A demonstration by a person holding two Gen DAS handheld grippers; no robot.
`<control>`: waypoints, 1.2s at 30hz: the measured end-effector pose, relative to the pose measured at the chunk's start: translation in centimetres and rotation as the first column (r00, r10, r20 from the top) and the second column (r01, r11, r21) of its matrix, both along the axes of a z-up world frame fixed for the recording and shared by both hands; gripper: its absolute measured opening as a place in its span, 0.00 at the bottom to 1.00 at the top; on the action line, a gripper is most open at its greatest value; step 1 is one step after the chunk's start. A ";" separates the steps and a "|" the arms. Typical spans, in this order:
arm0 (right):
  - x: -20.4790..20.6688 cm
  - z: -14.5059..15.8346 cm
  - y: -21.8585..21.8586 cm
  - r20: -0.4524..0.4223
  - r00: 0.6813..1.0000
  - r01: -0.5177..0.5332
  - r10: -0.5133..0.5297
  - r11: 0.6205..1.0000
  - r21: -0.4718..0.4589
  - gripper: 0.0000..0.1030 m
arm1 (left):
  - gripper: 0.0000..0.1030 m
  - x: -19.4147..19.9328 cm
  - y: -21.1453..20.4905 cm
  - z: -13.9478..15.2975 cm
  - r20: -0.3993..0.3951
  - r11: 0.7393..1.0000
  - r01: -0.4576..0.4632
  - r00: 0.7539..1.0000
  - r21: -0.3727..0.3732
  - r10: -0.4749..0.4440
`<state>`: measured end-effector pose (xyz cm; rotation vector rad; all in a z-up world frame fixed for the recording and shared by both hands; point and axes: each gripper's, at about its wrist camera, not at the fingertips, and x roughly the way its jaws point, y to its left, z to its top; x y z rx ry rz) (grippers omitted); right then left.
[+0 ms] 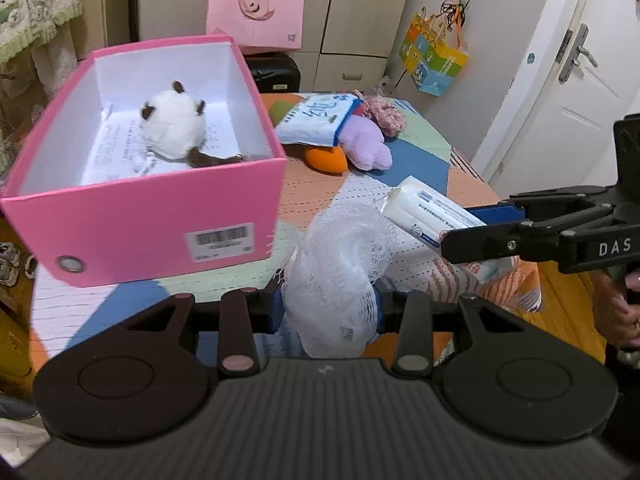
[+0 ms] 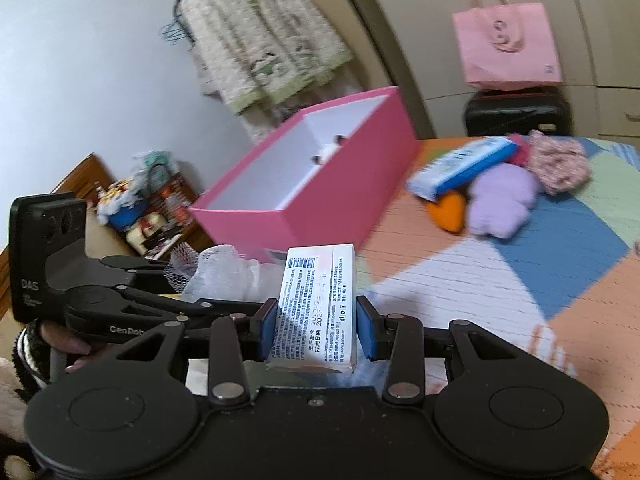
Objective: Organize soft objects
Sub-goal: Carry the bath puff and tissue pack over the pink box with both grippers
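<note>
My left gripper (image 1: 330, 306) is shut on a white mesh bath puff (image 1: 340, 264), held above the patchwork table cover just right of the open pink box (image 1: 132, 224). Inside the box lies a white plush toy with brown ears (image 1: 176, 128) on a printed sheet. My right gripper (image 2: 318, 328) is shut on a white tissue pack (image 2: 316, 308), its blue pads pressing both sides; in the left wrist view that pack (image 1: 432, 212) hangs to the right of the puff. The puff (image 2: 224, 276) shows left of the pack, in front of the pink box (image 2: 320, 184).
Further back on the table lie a blue-and-white packet (image 1: 316, 120), a lilac plush (image 1: 366, 144), an orange plush (image 1: 326, 158) and a pink floral pouch (image 1: 384, 114). A pink paper bag (image 1: 256, 12) rests on a black case (image 1: 276, 72). A white door (image 1: 568, 80) stands at right.
</note>
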<state>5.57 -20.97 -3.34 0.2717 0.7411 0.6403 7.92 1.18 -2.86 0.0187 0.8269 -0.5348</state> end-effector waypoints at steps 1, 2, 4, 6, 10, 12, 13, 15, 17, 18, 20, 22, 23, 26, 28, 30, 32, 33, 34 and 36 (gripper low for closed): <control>0.0 0.4 0.5 0.004 1.000 -0.013 0.013 1.000 0.003 0.44 | 0.38 -0.2 0.5 0.4 0.010 1.000 -0.004 1.000 0.000 0.004; 0.0 0.7 1.0 0.009 1.000 -0.026 0.026 1.000 0.003 0.44 | 0.38 -0.4 0.9 0.7 0.020 1.000 -0.008 1.000 -0.001 0.008; 0.1 1.4 1.9 0.020 0.999 -0.045 0.045 0.999 0.000 0.44 | 0.38 -0.7 1.8 1.6 0.046 1.000 -0.021 0.999 -0.002 0.021; 0.3 2.3 3.0 0.039 0.997 -0.063 0.063 0.998 -0.007 0.44 | 0.38 -0.7 2.5 2.5 0.064 1.000 -0.022 0.998 -0.004 0.022; 1.0 3.9 4.3 0.086 0.993 -0.074 0.076 0.997 -0.027 0.44 | 0.38 -0.2 3.7 4.5 0.129 1.000 -0.031 0.991 -0.004 0.031; 1.6 4.8 5.1 0.122 0.990 -0.073 0.076 0.997 -0.036 0.44 | 0.38 0.3 4.2 5.3 0.158 0.999 -0.036 0.987 -0.006 0.037; 2.0 5.1 5.5 0.140 0.987 -0.071 0.076 0.997 -0.041 0.44 | 0.38 0.6 4.6 5.7 0.174 0.999 -0.044 0.984 -0.014 0.045; 2.9 5.7 6.4 0.171 0.983 -0.061 0.069 0.997 -0.053 0.44 | 0.38 1.6 5.2 6.1 0.192 0.998 -0.060 0.979 -0.027 0.064; 4.0 6.2 7.2 0.195 0.978 -0.058 0.070 0.996 -0.068 0.44 | 0.38 2.6 5.8 6.3 0.194 0.997 -0.070 0.978 -0.041 0.077; 4.6 6.3 7.6 0.201 0.977 -0.055 0.070 0.995 -0.077 0.44 | 0.38 3.2 6.1 6.3 0.190 0.996 -0.076 0.978 -0.048 0.084; 5.9 6.5 8.5 0.213 0.974 -0.055 0.076 0.993 -0.102 0.44 | 0.38 4.3 6.7 6.3 0.184 0.994 -0.088 0.978 -0.059 0.097; 7.5 6.4 9.5 0.210 0.974 -0.064 0.090 0.990 -0.129 0.44 | 0.38 5.7 7.0 6.2 0.177 0.992 -0.112 0.977 -0.058 0.120; 8.2 6.3 9.9 0.208 0.973 -0.070 0.100 0.987 -0.145 0.44 | 0.38 6.3 7.1 6.0 0.175 0.992 -0.117 0.977 -0.055 0.125; 10.3 5.7 11.3 0.203 0.972 -0.073 0.116 0.976 -0.206 0.44 | 0.38 8.5 7.5 5.1 0.145 0.989 -0.139 0.979 -0.043 0.144; 11.6 5.2 12.5 0.214 0.969 -0.063 0.123 0.962 -0.266 0.44 | 0.38 10.0 7.7 4.3 0.116 0.988 -0.154 0.981 -0.026 0.156; 12.8 4.7 13.6 0.212 0.966 -0.069 0.146 0.940 -0.335 0.44 | 0.38 11.5 7.8 3.6 0.099 0.986 -0.167 0.981 -0.003 0.167; 14.0 4.0 14.6 0.204 0.965 -0.076 0.167 0.916 -0.394 0.44 | 0.38 13.0 7.7 2.9 0.094 0.982 -0.186 0.979 0.035 0.182; 14.8 3.7 15.1 0.186 0.966 -0.086 0.177 0.906 -0.414 0.44 | 0.38 13.6 7.7 2.7 0.090 0.981 -0.190 0.979 0.049 0.185; 15.3 3.3 15.3 0.170 0.968 -0.098 0.185 0.900 -0.424 0.44 | 0.38 14.2 7.6 2.3 0.079 0.979 -0.192 0.979 0.062 0.187; 16.1 2.8 15.9 0.146 0.968 -0.121 0.205 0.888 -0.444 0.44 | 0.38 15.2 7.6 1.7 0.058 0.981 -0.179 0.983 0.077 0.174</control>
